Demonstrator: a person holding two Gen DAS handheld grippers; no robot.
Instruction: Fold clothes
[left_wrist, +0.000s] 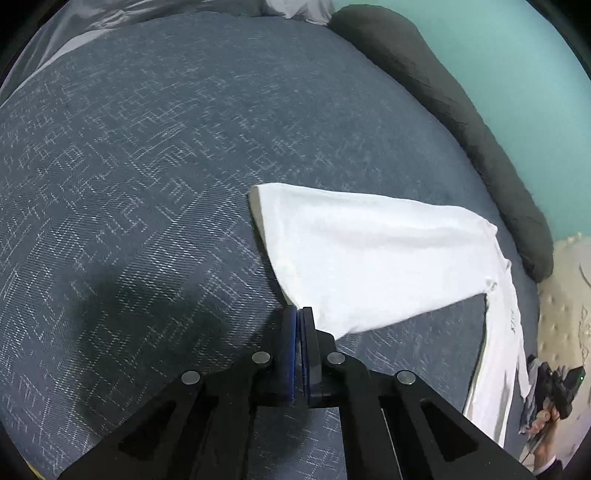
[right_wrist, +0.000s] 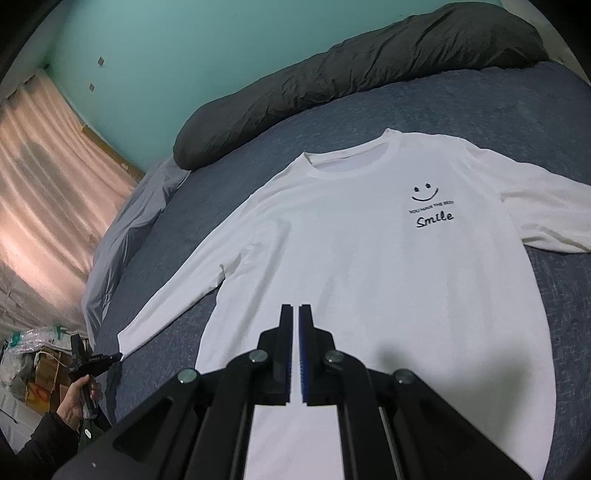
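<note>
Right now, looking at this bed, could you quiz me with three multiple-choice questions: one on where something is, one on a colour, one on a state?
1. Where does the dark pillow lie?
A) on the floor
B) along the teal wall, beyond the collar of the shirt
C) on a chair

2. What colour is the shirt?
A) white
B) red
C) black

3. How are the right tongs?
A) wide open
B) shut on a sock
C) shut and empty, over the shirt

Answers: 1 B, it runs along the wall past the collar. 2 A, it is white with a black smile print. 3 C, the fingers nearly meet with nothing between them.
</note>
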